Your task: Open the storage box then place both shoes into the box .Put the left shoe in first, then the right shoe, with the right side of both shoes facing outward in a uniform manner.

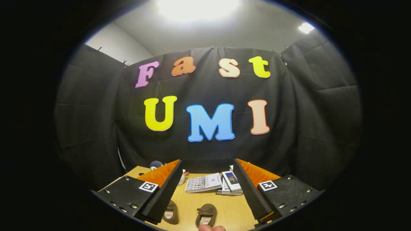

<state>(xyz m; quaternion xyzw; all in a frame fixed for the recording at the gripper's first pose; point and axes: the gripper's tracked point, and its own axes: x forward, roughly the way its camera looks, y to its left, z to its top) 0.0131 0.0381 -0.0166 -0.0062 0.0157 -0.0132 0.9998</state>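
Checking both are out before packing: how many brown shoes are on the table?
2. One small brown slipper-style shoe lies partly behind the left finger of the open gripper; the other lies between the jaws.

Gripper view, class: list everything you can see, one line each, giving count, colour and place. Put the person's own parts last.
Table: one, light wood, under everything.
Shoes: two, brown; one between the fingers, the other partly behind the left finger.
Books: a small pile, mostly white covers, lying on the table beyond the shoes.
Soft toy: one, dark and white, past the left finger, partly hidden.
Claw: one, black with orange backs, open, fingers wide apart and holding nothing.
Fingertip: the tip of a person's finger, just before the nearer shoe.
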